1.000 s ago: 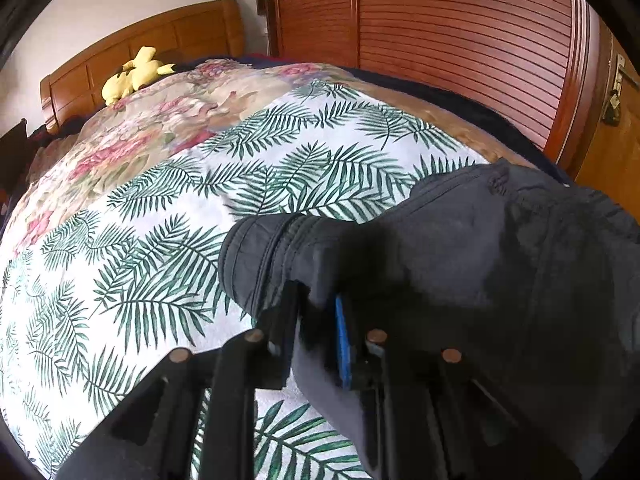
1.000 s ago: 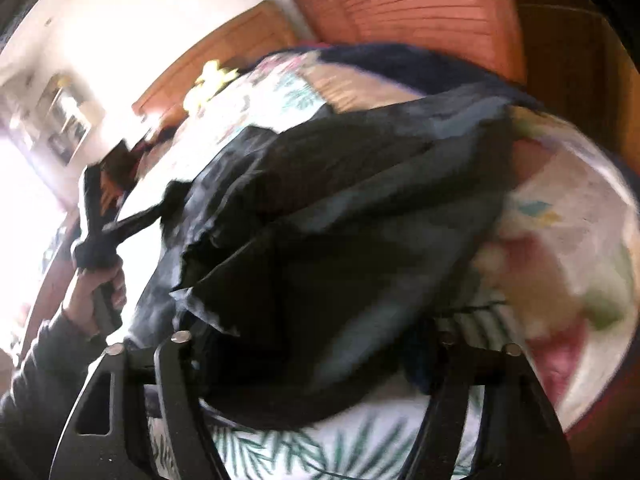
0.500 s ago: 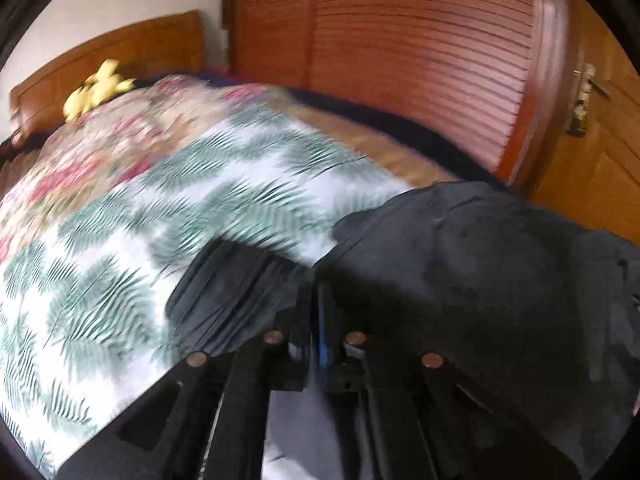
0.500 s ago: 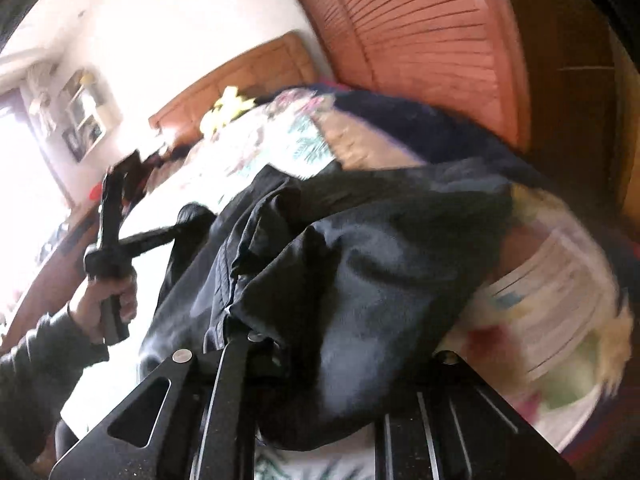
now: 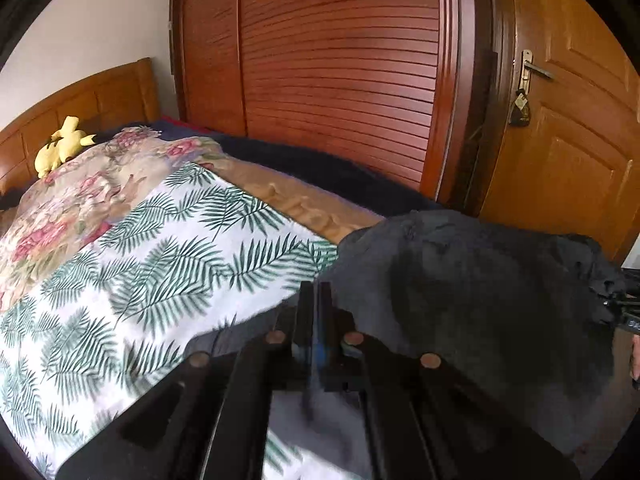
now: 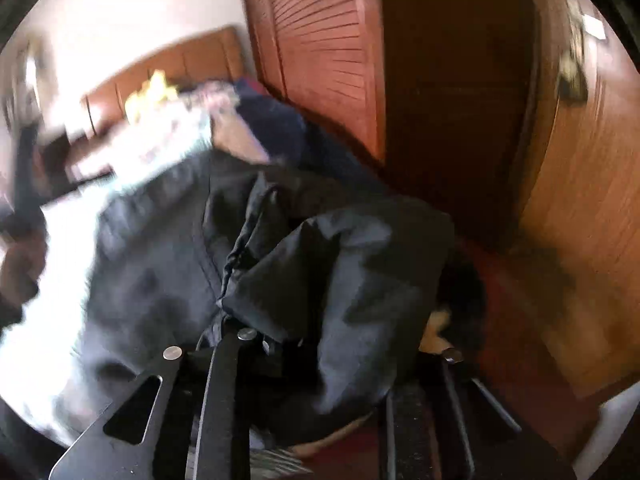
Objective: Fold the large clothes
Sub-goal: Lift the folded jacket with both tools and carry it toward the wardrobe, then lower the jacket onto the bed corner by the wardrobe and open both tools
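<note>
A large dark garment [image 5: 472, 292] lies bunched at the foot of the bed, over the palm-leaf sheet [image 5: 152, 272]. My left gripper [image 5: 316, 308] is shut on an edge of the garment at its left side and holds it up a little. In the right wrist view the same garment [image 6: 320, 272] hangs in folds over my right gripper [image 6: 264, 340], whose jaws are pressed together on the cloth. The right wrist view is blurred by motion. The left gripper and hand show at the far left of the right wrist view [image 6: 24, 200].
A wooden headboard [image 5: 80, 100] with a yellow plush toy [image 5: 64, 144] is at the far end of the bed. A louvred wardrobe door [image 5: 340, 72] and a wooden room door [image 5: 572, 140] stand close beyond the bed's far side.
Both grippers have closed on the garment and pulled it toward the foot of the bed and the door. More of the palm-leaf sheet is uncovered.
</note>
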Tool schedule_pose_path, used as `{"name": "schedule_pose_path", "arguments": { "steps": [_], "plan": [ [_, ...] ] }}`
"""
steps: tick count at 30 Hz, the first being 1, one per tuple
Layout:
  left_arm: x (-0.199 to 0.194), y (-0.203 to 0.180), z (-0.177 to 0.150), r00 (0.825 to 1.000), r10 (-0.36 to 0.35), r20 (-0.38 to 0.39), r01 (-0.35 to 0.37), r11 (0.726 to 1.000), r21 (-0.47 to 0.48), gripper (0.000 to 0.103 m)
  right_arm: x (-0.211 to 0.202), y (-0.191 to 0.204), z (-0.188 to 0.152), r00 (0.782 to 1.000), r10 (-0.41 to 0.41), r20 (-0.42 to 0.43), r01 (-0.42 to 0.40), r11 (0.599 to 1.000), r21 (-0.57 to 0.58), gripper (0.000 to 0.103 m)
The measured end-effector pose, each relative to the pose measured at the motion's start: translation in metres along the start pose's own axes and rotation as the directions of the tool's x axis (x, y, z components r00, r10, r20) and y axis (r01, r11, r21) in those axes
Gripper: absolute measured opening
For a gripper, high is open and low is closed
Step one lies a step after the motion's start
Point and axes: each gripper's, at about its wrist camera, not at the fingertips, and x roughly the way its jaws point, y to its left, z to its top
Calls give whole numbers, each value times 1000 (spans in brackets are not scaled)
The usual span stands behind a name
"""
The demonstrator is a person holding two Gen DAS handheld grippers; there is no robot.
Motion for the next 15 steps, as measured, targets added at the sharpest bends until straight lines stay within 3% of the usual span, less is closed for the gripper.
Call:
{"name": "schedule_pose_path", "arguments": {
  "steps": [5,8,12,15],
  "plan": [
    [-53,3,-20,999,9,31,-9,1000,23,0,-30,7,-10,995,-103,7,103,995,-7,51],
    [-87,6,-34,999,6,48,-6,1000,11,3,-54,18,-11,990,-133,50,133,991,4,58],
    [-131,11,-54,998,11,64,-11,1000,0,7,-82,47,-6,985,-130,117,131,991,-2,63],
    [-160,15,-69,997,35,71,-34,999,-9,11,-95,78,-3,985,-75,153,78,997,-9,67]
  ]
}}
